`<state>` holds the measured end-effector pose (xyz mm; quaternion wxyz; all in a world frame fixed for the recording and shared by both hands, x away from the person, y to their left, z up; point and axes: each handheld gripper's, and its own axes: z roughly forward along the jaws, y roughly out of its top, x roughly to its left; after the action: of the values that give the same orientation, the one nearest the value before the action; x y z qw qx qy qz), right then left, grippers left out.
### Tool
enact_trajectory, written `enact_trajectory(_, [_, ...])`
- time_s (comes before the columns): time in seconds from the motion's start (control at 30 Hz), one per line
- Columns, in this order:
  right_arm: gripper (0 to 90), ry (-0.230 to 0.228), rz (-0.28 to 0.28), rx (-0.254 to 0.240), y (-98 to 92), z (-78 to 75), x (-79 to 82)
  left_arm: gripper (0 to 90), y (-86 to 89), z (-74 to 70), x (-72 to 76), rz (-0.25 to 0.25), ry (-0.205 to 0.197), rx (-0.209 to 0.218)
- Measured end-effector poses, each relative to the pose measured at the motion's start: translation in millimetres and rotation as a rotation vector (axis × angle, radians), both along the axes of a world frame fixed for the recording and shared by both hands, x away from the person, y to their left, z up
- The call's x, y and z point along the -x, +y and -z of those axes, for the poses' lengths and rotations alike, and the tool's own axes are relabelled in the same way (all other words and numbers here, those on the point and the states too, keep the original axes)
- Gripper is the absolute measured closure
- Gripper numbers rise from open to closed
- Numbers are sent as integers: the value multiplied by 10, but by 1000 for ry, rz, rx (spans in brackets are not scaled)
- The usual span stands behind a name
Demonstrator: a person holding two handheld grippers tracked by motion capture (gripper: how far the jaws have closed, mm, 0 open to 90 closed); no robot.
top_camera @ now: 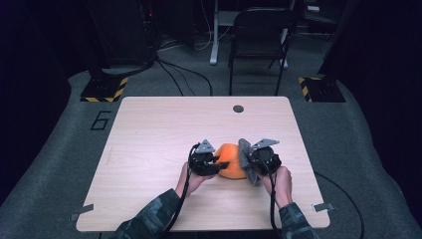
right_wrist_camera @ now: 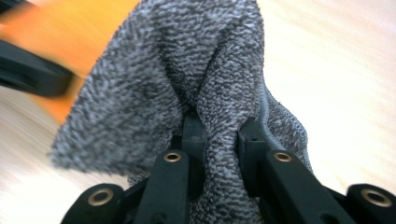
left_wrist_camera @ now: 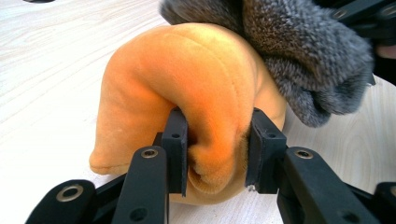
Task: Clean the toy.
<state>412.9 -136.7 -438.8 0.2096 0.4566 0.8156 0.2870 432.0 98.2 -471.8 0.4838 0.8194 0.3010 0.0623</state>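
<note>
An orange plush piece (top_camera: 230, 161) rests on the light wooden table (top_camera: 159, 129), between both hands. My left gripper (top_camera: 215, 164) comes at it from the left; its jaws pinch a fold of the orange plush (left_wrist_camera: 205, 102), pads pressed into the fabric on both sides. My right gripper (top_camera: 249, 163) is shut on a grey fuzzy cloth (top_camera: 247, 159), which hangs against the plush's right side. In the right gripper view the grey cloth (right_wrist_camera: 187, 70) bunches between the pads and covers most of the plush (right_wrist_camera: 60, 42) behind it. The grey cloth (left_wrist_camera: 303, 56) drapes over the plush's upper right.
A round grommet hole (top_camera: 238, 108) sits near the table's far edge. A black folding chair (top_camera: 259, 40) and floor cables stand beyond the table. Metal clips (top_camera: 323, 206) mark the near corners.
</note>
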Motion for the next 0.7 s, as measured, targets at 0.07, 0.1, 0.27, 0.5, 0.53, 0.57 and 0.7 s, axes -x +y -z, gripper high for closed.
enact_trajectory(0.07, [774, 20, 22, -3, -52, 70, -32, 647, -6, 0, -1, 1, 3, 3])
enact_trajectory(0.1, [775, 21, 17, 5, -69, 95, -51, 647, -9, 2, -2, 2, 3, 5])
enact_trajectory(0.27, [774, 52, 39, 7, -126, 198, -107, 648, -12, 6, -5, 5, 9, 12])
enact_trajectory(0.5, [772, 129, 87, 56, -212, 481, -245, 647, 6, 8, -16, 2, 13, 26])
enact_trajectory(0.53, [770, 144, 90, 73, -221, 551, -274, 648, 10, 9, -18, 1, 14, 28])
enact_trajectory(0.57, [769, 137, 84, 56, -236, 587, -284, 648, 13, 7, -19, 1, 14, 26])
enact_trajectory(0.7, [769, 152, 91, 57, -259, 497, -284, 647, 28, 6, -21, -6, 17, 31])
